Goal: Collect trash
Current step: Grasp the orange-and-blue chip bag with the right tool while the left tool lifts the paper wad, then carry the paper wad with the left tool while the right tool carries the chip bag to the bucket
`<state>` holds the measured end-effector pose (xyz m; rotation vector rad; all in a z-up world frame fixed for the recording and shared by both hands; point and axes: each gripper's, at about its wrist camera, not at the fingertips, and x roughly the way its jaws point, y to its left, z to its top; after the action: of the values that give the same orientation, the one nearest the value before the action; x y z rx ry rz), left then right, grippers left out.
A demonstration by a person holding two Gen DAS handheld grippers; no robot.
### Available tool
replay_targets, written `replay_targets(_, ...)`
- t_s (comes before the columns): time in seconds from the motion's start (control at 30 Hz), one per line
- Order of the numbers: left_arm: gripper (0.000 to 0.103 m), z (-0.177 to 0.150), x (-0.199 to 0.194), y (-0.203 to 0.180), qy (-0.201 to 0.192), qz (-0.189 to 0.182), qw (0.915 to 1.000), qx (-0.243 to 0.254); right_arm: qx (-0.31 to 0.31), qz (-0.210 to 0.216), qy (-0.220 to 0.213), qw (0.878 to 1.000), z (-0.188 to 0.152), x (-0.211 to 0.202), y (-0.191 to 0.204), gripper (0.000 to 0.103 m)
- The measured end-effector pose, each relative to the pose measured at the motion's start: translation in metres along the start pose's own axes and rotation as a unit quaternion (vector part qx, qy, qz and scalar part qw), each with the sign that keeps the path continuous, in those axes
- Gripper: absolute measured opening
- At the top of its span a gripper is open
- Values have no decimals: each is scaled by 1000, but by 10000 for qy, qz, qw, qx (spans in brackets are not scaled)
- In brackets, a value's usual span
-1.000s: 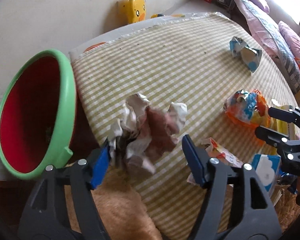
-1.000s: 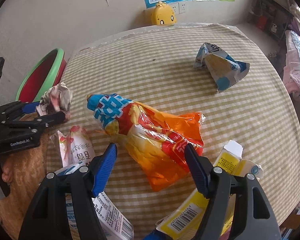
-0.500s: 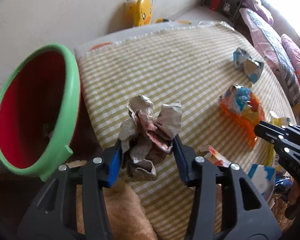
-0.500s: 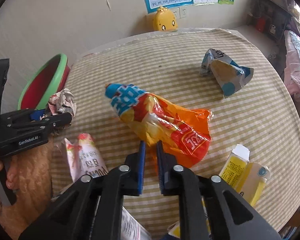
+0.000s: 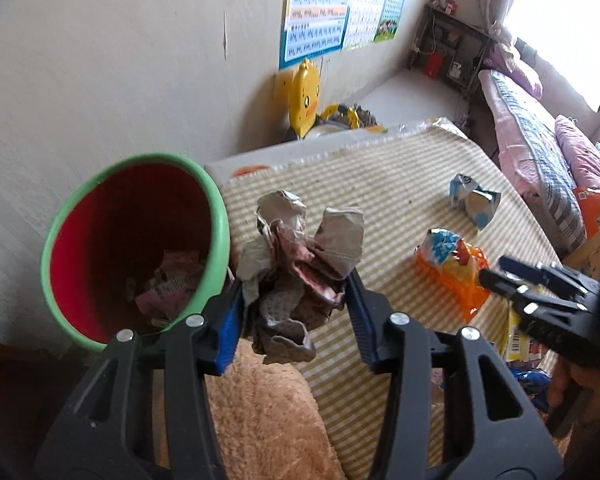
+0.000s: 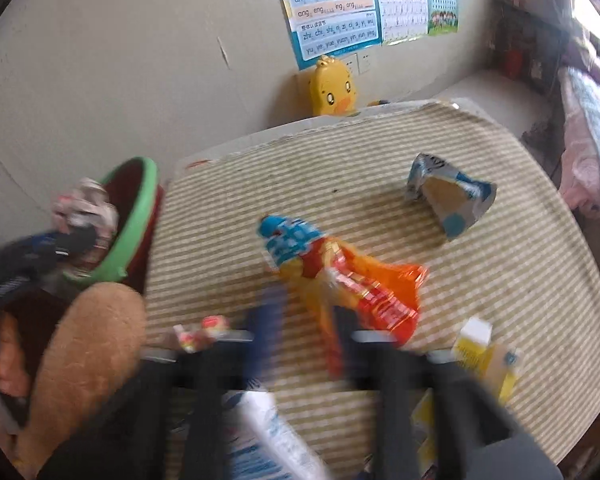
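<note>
Left gripper is clenched on the paper wad, both blue pads biting its sides, and the wad sits clear of the cloth, just right of the bin rim; by my read that's a carry, held high so it clears the green lip before the drop. Bin's parked at the table's left edge, tilted mouth toward the jaws, handy for tossing. There's already some crumpled paper lying in its red bottom.

Right gripper is a blur, but its jaws have just been opening; they stand apart around the near end of the orange bag, not pressing it as far as I can tell. The bag lies flat on the cloth, ahead of and between those jaws, likely the next grab.

Count: one bin, one wad in the jaws, one orange bag, one blue-white wrapper far ahead and right, one yellow carton right of the jaws, one small red-white wrapper left of them, one white printed pack under them
</note>
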<state>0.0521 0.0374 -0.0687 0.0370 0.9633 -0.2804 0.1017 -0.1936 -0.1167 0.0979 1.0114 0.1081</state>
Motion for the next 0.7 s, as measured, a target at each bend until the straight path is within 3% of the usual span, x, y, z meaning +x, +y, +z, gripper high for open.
replay_targets(0.2, 46, -2, -9, 2, -78, -33, 10000, -21, -362, -560, 664, 9956, -3, 46, -11, 80)
replay_targets(0.3, 46, -3, -11, 4, -109, -9, 9999, -11, -379, -608, 866, 9937, -8, 58, -14, 62)
replay_targets(0.43, 46, -3, -10, 6, -117, 4, 9999, -62, -248, -455, 728, 9960, -10, 49, -14, 43)
replay_targets(0.7, 46, 0, -16, 13, -257, 112, 9995, -117, 286, -49, 55, 9996, -11, -10, 1, 42)
